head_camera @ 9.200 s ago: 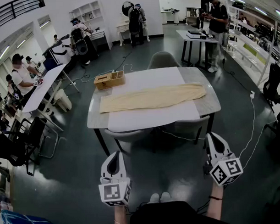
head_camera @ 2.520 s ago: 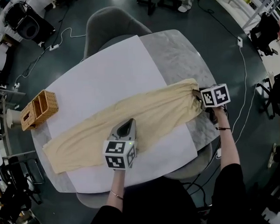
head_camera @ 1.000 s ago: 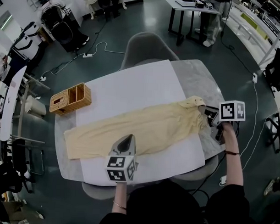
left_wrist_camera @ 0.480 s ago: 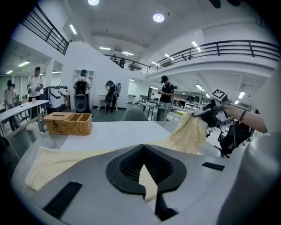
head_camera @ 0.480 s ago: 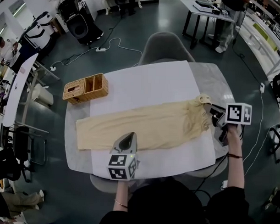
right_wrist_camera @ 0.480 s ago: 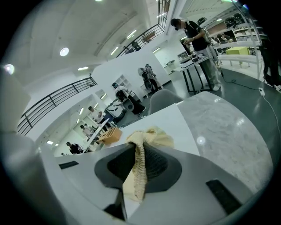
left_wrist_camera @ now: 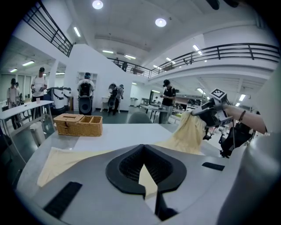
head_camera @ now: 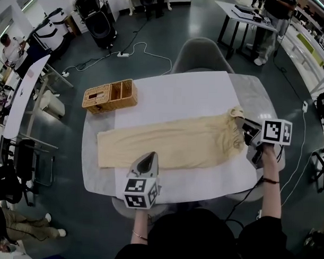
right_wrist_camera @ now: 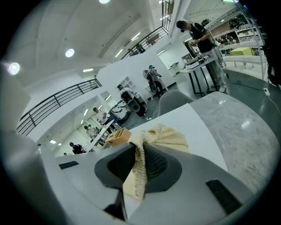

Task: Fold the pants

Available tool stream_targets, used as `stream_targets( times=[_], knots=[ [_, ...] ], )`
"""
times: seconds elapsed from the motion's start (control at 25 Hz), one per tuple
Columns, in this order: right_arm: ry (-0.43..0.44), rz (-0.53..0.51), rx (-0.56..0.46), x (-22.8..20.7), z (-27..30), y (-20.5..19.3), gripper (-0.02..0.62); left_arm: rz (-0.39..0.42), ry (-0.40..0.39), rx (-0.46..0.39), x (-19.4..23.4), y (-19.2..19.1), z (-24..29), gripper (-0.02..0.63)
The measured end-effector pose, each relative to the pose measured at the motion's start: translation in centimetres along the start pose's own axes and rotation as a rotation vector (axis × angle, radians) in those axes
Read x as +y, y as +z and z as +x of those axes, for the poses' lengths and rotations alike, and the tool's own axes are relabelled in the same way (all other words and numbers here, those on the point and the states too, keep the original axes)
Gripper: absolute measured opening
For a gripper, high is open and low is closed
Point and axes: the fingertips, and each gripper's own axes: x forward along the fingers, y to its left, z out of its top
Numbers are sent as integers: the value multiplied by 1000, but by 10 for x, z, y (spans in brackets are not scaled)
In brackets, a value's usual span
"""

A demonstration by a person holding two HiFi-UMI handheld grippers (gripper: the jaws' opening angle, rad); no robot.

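Pale yellow pants point(head_camera: 172, 142) lie lengthwise across the white sheet point(head_camera: 179, 95) on the table, legs to the left. My right gripper point(head_camera: 241, 129) is shut on the waistband, which it holds a little above the table, the cloth bunched beside it. The right gripper view shows the gathered waistband point(right_wrist_camera: 169, 136) pinched between the jaws of that gripper point(right_wrist_camera: 138, 176). My left gripper point(head_camera: 145, 162) sits at the pants' front edge near the middle. In the left gripper view a sliver of cream cloth shows in the narrow gap of that gripper point(left_wrist_camera: 145, 176), and the raised waist point(left_wrist_camera: 189, 134) hangs from the right gripper point(left_wrist_camera: 199, 112).
A wicker basket point(head_camera: 110, 95) stands at the table's back left corner. A grey chair point(head_camera: 201, 56) is tucked in at the far side. The marble tabletop point(head_camera: 258, 103) shows bare to the right of the sheet. People, other tables and floor cables surround the table.
The right gripper has carried the waist end leftward and slightly up, so the cloth now bunches there. The left gripper has shifted left along the pants' front edge.
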Motion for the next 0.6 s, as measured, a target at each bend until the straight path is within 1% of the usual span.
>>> stream_targets(
  times=[0.04,0.08,0.16,0.2,0.28,0.4,0.52,0.6],
  knots=[
    [-14,-5,-1,3,-1,-1,57,-1,2,-2,3,-1,-3,8],
    [-7,-6,-6,9,1,-1,57,-2,4,-4,7,-1,-7,8],
    [42,2,-26,28,9,-4,57,-5,6,-9,18,-4,-14,8],
    [46,0,-33,37,14,-6,57,-5,6,-13,27,-6,-18,8],
    [26,-11,-40,52,24,-13,57,-6,5,-19,45,-11,-26,8],
    [93,-4,-55,86,44,-23,57,-6,5,-29,70,-18,-38,8],
    [94,-8,-58,103,49,-29,57,-7,7,-34,80,-20,-49,8],
    [68,-15,-54,105,45,-29,57,-7,11,-36,79,-18,-54,8]
  ],
)
